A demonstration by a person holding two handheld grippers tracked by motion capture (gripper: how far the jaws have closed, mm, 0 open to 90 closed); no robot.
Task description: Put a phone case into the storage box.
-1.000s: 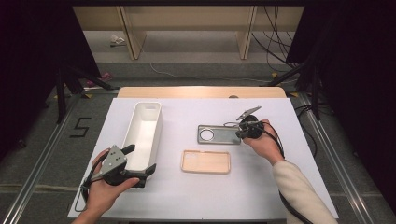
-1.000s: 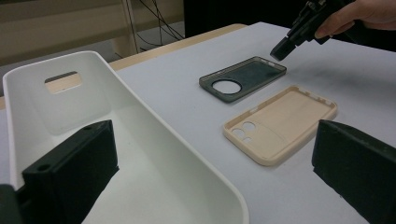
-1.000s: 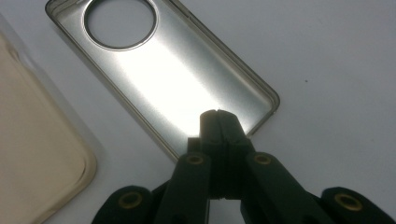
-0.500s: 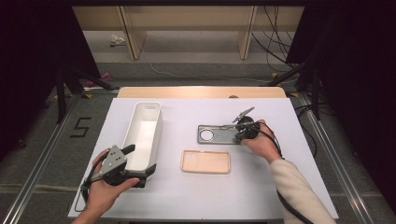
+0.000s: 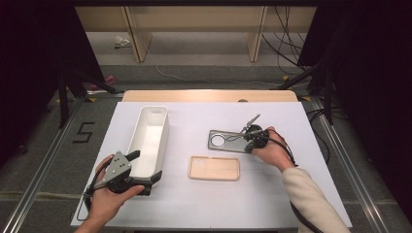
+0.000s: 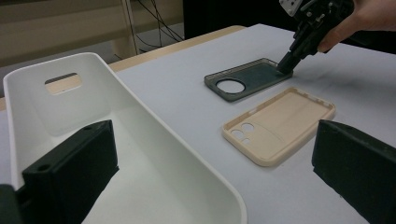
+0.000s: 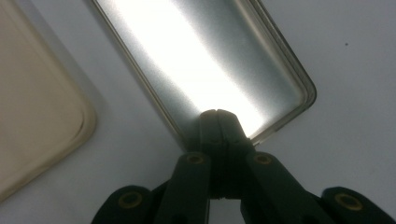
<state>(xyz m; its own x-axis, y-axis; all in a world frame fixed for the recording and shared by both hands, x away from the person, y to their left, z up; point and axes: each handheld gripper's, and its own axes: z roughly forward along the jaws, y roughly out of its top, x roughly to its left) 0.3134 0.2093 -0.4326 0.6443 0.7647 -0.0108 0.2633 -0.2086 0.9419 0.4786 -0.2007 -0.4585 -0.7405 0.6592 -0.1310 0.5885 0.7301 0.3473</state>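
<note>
Right tool (image 5: 244,141) clamped on the near short edge of the grey phone case (image 5: 228,141), flat on worktop (image 5: 291,194), long axis running leftward (left tool (image 5: 141,167) released, farther off).

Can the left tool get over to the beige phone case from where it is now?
Probably yes. The left tool is open beside the white bin's near end, and the beige phone case lies flat just to its right with bare table between. The right tool is farther back, shut on the grey phone case.
</note>
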